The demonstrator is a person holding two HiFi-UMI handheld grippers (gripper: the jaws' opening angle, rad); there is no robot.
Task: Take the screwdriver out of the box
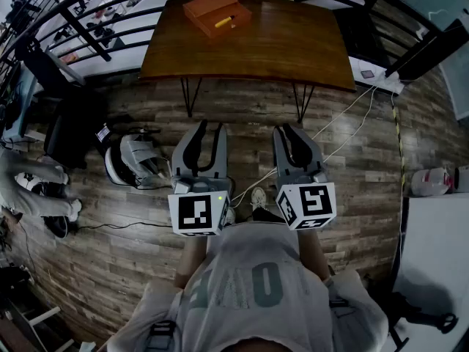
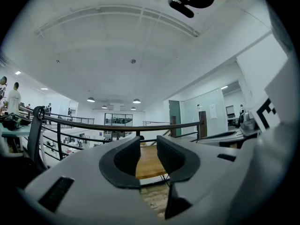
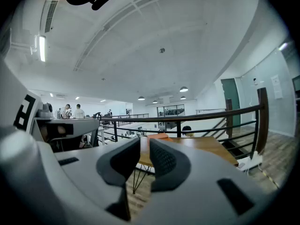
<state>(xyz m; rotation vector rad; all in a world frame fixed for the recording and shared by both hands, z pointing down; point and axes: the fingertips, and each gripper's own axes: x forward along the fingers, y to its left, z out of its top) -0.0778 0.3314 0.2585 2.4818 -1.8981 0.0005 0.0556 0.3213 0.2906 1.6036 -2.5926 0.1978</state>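
Note:
An orange-brown box (image 1: 217, 13) sits near the far edge of a wooden table (image 1: 293, 50), its lid open. A yellow-handled screwdriver (image 1: 224, 21) lies inside it. In the right gripper view the box (image 3: 158, 136) shows as a small orange shape on the table (image 3: 201, 144). My left gripper (image 1: 207, 127) and right gripper (image 1: 287, 130) are held side by side close to my body, over the floor well short of the table. Each gripper's jaws stand a little apart with nothing between them. The left gripper (image 2: 148, 146) points at the table top (image 2: 149, 165); the right gripper (image 3: 145, 146) points toward the box.
A black railing (image 1: 110, 20) runs behind and beside the table. On the wood floor lie a grey-white bag (image 1: 135, 160) to the left, white cables (image 1: 344, 123) and a power strip (image 1: 381, 83) to the right. A white surface (image 1: 440, 248) stands at the right edge.

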